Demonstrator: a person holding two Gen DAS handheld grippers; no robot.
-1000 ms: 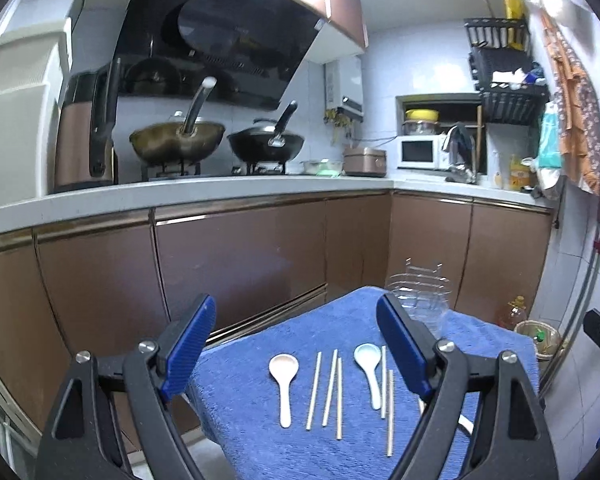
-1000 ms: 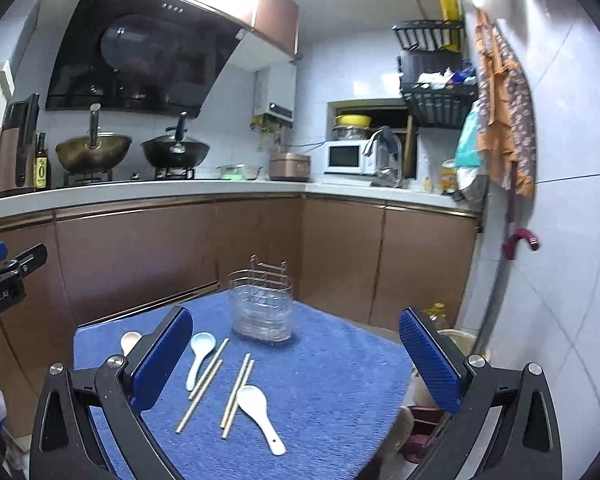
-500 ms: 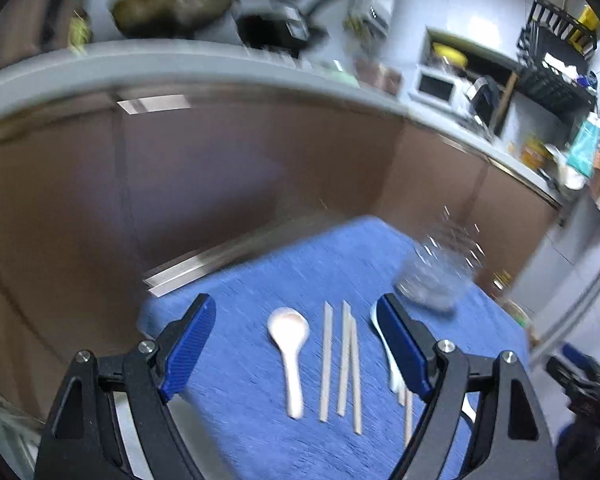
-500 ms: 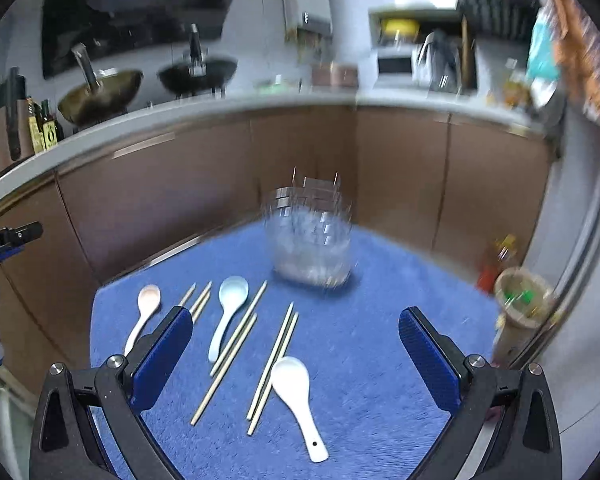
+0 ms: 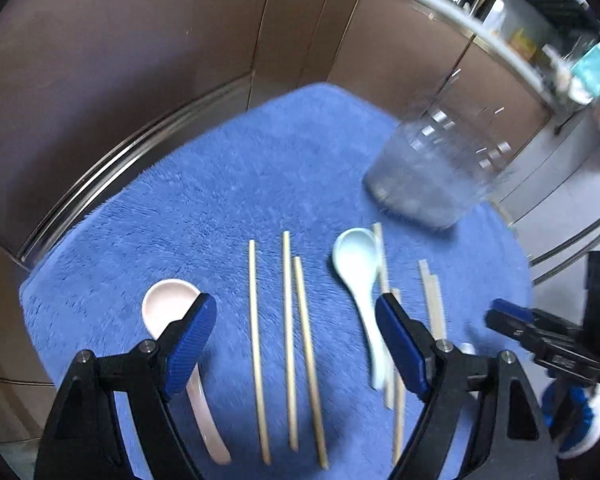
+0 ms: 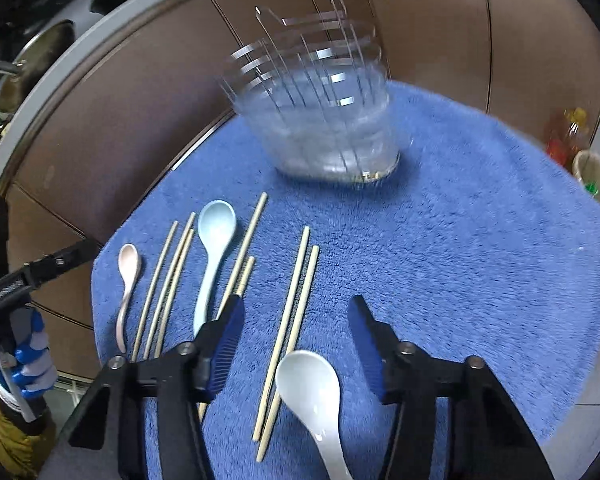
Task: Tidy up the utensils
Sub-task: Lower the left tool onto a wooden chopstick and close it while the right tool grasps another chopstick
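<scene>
Utensils lie on a blue towel [image 5: 228, 184]. A pink spoon [image 5: 168, 308] lies at the left, then three chopsticks [image 5: 288, 340], a light blue spoon [image 5: 358, 276] and more chopsticks [image 5: 432, 300]. My left gripper [image 5: 296, 344] is open above the three chopsticks. In the right wrist view my right gripper [image 6: 296, 344] is open over a pair of chopsticks [image 6: 296, 312] and a white spoon [image 6: 312, 388]. The light blue spoon [image 6: 216, 240] and the pink spoon [image 6: 128, 280] lie to its left. A clear wire utensil holder [image 6: 324, 120] stands upright at the far side.
Brown cabinet doors [image 5: 140, 60] run behind the table. The holder [image 5: 436, 168] is blurred in the left wrist view. A small basket [image 6: 596, 176] sits on the floor at the right. The towel's right half [image 6: 480, 240] is bare.
Both grippers have tilted down and moved closer to the table. The utensils now fill the views and the counter has left the frame. The right gripper's jaws are narrower.
</scene>
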